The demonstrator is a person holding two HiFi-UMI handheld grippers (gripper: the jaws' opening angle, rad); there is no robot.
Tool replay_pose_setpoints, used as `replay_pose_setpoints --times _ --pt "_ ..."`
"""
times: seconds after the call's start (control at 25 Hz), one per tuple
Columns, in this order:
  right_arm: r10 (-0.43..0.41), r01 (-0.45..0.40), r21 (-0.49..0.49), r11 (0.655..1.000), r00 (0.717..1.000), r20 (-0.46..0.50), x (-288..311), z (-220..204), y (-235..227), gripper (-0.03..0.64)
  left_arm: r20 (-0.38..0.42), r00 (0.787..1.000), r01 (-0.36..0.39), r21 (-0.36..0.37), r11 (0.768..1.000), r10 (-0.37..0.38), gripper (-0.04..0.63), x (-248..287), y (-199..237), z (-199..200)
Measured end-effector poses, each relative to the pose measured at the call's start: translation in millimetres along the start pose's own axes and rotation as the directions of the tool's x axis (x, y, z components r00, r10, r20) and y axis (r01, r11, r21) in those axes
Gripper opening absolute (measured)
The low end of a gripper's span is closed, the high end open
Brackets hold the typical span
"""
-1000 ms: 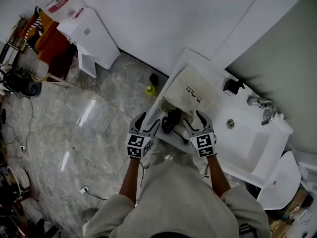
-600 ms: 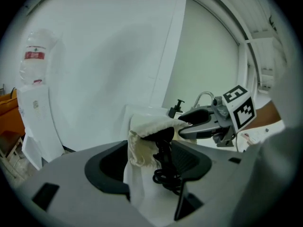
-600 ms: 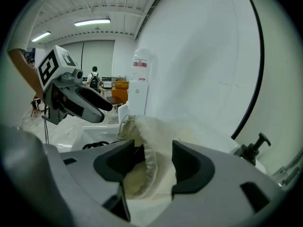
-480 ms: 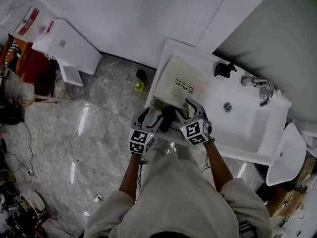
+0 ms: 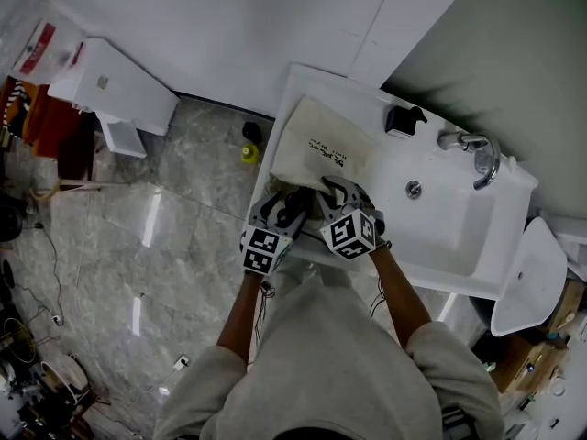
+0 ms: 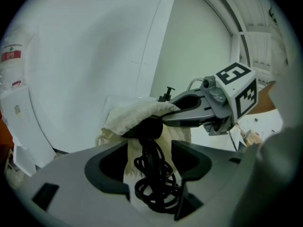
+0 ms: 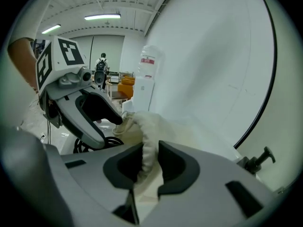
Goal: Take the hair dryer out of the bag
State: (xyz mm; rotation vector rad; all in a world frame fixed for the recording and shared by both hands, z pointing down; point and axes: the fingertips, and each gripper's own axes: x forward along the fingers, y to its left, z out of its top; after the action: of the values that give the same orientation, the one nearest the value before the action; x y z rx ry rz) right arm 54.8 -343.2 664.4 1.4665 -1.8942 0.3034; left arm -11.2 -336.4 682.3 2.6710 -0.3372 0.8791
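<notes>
Pinches the raised rim of the cloth bag with the right gripper, having just closed its jaws onto the fabric. Holds the left gripper spread wide around the black hair dryer and its coiled cord, pressing neither. Has the dryer poking from the bag's mouth at the near left edge of the counter.

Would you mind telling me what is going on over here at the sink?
A person is getting a hair dryer out of a cream cloth bag on the counter beside the basin. The right gripper has just been closing its jaws and now pinches the bag's edge. The left gripper is open, with the dryer's coiled black cord between its jaws, not yet gripped.
</notes>
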Motion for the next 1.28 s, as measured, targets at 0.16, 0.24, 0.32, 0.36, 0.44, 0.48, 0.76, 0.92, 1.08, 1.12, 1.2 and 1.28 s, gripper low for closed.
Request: replay_pose_setpoints --times 0.16,0.24,0.32,0.36,0.44,0.48,0.76,0.92,1.08,1.12,1.2,1.28 --pt "0.018 -0.018 -0.022 1.0 1.0 0.014 -5 6 -1 0.035 -0.037 0.999 0.001 0.017 1.0 -0.001 0.267 10 -6 2" --pt "0.026 -0.025 -0.031 0.999 0.999 0.024 -7 11 -3 0.029 -0.056 0.998 0.003 0.023 1.0 -0.001 0.267 15 -7 1" --pt "0.03 -0.029 -0.031 0.999 0.999 0.035 -10 16 -5 0.026 -0.073 0.997 0.012 0.024 1.0 -0.01 0.272 21 -10 -1" --pt "0.033 -0.031 -0.028 0.999 0.999 0.041 -12 19 -5 0.025 -0.081 0.997 0.017 0.023 1.0 -0.015 0.275 24 -11 -2" --pt "0.037 -0.036 -0.025 0.999 0.998 0.048 -15 22 -5 0.023 -0.096 0.995 0.025 0.022 0.999 -0.023 0.277 29 -13 -3" --pt "0.039 -0.038 -0.028 0.999 0.998 0.049 -15 22 -4 0.023 -0.097 0.995 0.027 0.025 0.999 -0.024 0.278 32 -14 -1" --pt "0.052 -0.05 -0.037 0.998 0.997 0.051 -20 19 -1 0.021 -0.143 0.99 0.016 0.019 1.0 -0.013 0.281 52 -12 3" --pt "0.057 -0.055 -0.042 0.998 0.997 0.053 -21 21 0 0.02 -0.173 0.985 0.013 0.028 1.0 -0.008 0.281 67 -8 -2" --pt "0.061 -0.058 -0.045 0.997 0.997 0.056 -21 21 0 0.02 -0.193 0.981 0.002 0.041 0.999 0.006 0.283 76 -5 -3" --pt "0.06 -0.058 -0.044 0.997 0.997 0.057 -21 21 -1 0.02 -0.202 0.979 0.004 0.044 0.999 0.005 0.283 80 -5 -4" --pt "0.062 -0.06 -0.045 0.997 0.996 0.057 -21 22 -1 0.02 -0.226 0.974 0.007 0.049 0.999 0.004 0.284 84 -5 -4" --pt "0.066 -0.063 -0.046 0.997 0.996 0.057 -21 22 0 0.02 -0.239 0.971 0.003 0.046 0.999 0.008 0.283 86 -4 -4"
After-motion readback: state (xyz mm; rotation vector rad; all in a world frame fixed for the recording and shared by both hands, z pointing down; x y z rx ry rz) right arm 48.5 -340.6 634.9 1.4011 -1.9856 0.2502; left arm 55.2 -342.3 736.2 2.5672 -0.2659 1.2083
